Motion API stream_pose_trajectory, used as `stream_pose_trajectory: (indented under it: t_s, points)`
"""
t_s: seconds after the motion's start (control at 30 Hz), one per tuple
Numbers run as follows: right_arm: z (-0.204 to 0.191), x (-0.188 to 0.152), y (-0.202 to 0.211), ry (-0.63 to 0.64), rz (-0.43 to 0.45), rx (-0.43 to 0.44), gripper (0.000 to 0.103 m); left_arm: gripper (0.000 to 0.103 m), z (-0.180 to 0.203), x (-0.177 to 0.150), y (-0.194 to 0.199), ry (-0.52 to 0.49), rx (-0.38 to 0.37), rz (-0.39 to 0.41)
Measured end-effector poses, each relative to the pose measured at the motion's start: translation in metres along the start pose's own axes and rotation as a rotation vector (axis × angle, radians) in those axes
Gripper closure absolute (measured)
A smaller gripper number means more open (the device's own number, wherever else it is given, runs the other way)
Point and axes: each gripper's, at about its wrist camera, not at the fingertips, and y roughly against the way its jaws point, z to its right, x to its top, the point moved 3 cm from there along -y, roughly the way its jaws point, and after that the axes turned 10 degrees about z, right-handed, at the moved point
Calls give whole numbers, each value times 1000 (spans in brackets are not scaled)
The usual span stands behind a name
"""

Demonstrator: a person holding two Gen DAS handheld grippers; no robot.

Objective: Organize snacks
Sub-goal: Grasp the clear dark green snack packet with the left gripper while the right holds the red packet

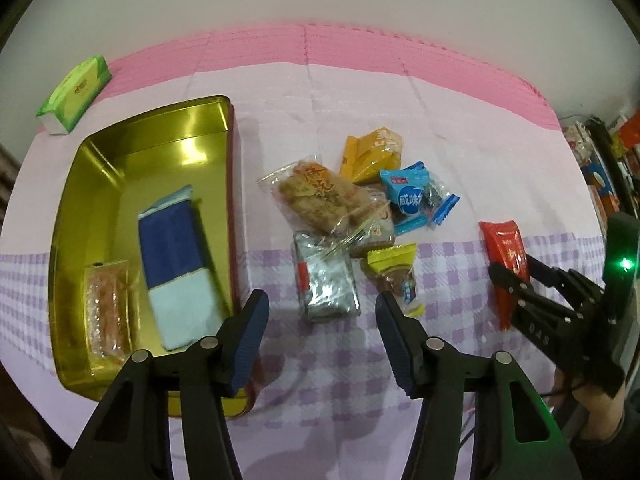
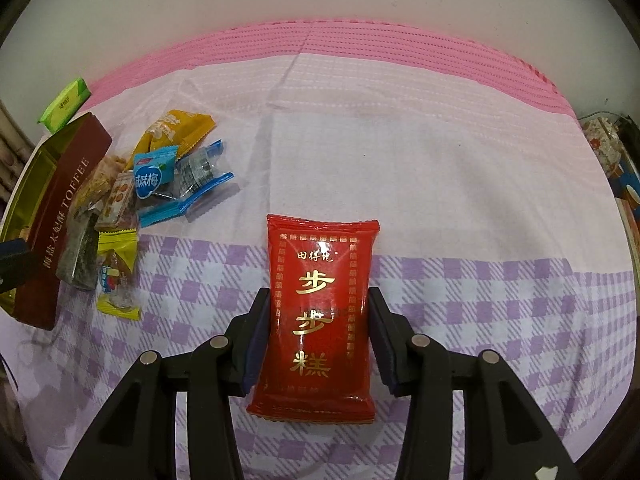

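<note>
Holding a red snack pack (image 2: 318, 320) betw its two pads, the right gripper (image 2: 318, 320) is closed on it at a narrow-ish spread; both pads press the pack's long sides, approx mid-length, w/ the pack's top end sticking out ahead of the fingertips and its bottom end back toward the camera. Pack appears lifted off the checked cloth (image 2: 480, 300) on the counter, though can't tell for certain.

Left gripper (image 1: 322, 308) is part open, nothing gripped. Just ahead of it, betw the fingertips, lies a silver foil pack (image 1: 326, 284); pads don't touch it. A yellow-ended candy (image 1: 394, 276) sits just ahead of its right fingertip. Farther ahead: clear bag of crisp snack (image 1: 316, 196), orange pack (image 1: 372, 154), blue-wrapped sweets (image 1: 416, 196), all in one loose pile, some overlapping.

To the left gripper's left, touching or nearly under its left finger, is the gold tin (image 1: 72, 216). Inside: a blue-and-white pack (image 1: 174, 268) and a clear-wrapped snack (image 1: 106, 308), side by side. Green tissue pack (image 1: 76, 94) lies beyond the tin, far left.

From the left wrist view the right gripper shows off to the right, w/ a hand (image 1: 600, 408) behind it.
</note>
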Motion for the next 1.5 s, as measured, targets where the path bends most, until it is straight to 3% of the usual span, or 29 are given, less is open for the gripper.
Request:
stream_pose_trajectory:
  t_s: [0.3,0.77,1.03,1.2,1.5]
  points:
    - [1,3,-2,-9,-7,10,59,64,8,7,-27,14,18,-59]
    - [1,4,-3,-10,-11,12,58,65,9,10,-54,12,60,-90]
    - [0,4,-3,-10,-12,11,57,67,13,-3,-46,-15,63,-115]
    - [0,4,-3,-5,-11,5,57,67,9,-14,-36,-3,26,-142]
    - [-3,3,-4,11,-10,-8,56,67,14,-23,-2,-59,-7,-114]
